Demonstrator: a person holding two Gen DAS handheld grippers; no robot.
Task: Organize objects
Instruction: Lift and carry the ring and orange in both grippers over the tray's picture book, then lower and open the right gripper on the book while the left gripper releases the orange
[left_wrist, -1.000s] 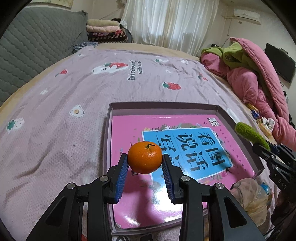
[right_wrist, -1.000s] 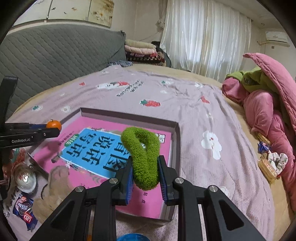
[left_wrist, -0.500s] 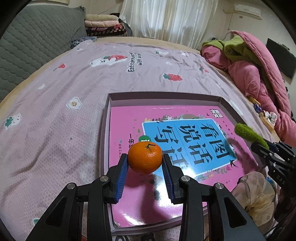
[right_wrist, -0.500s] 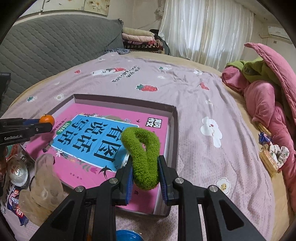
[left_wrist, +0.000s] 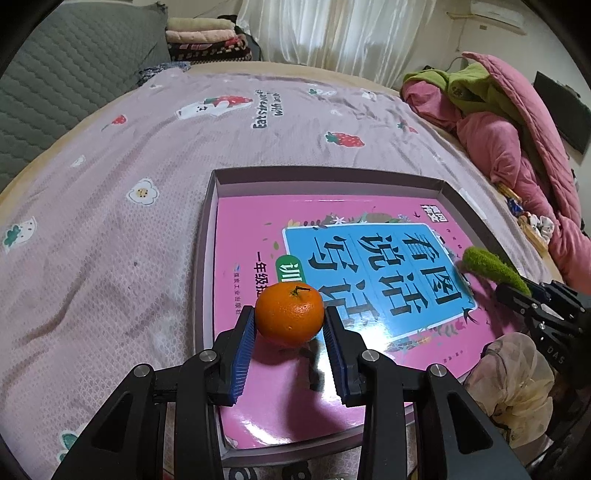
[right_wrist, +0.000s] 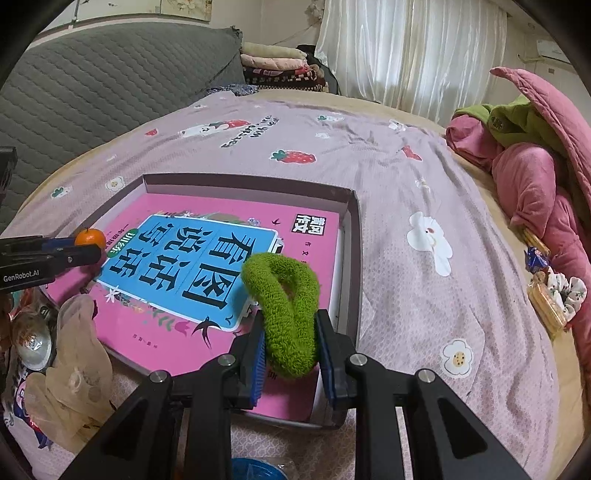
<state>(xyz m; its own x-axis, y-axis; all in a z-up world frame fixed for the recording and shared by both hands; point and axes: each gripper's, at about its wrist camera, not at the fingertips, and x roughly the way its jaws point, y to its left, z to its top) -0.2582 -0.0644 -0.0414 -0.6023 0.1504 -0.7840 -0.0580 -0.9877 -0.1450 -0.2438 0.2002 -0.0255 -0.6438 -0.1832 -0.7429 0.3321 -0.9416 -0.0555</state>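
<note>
My left gripper (left_wrist: 289, 322) is shut on a small orange tangerine (left_wrist: 289, 314) with its stem up, held over the near left part of a pink book (left_wrist: 321, 384). The book lies inside a shallow grey box (left_wrist: 205, 236) on the bed. My right gripper (right_wrist: 290, 334) is shut on a fuzzy green hair scrunchie (right_wrist: 286, 295), above the box's near right corner. In the right wrist view the tangerine (right_wrist: 89, 237) shows at the far left between the left gripper's fingers (right_wrist: 55, 254). The scrunchie (left_wrist: 491, 267) also pokes in at the right of the left wrist view.
The bed has a mauve printed sheet (left_wrist: 110, 229). Pink and green quilts (right_wrist: 535, 158) are piled at the right. A crumpled translucent glove (right_wrist: 74, 350), a shiny round item (right_wrist: 31, 345) and snack packets (right_wrist: 543, 299) lie near the box. A grey padded headboard (right_wrist: 92, 85) stands at the left.
Both grippers have sunk slightly towards the box and tilted down, so the book looks larger and closer. Each grip is unchanged.
</note>
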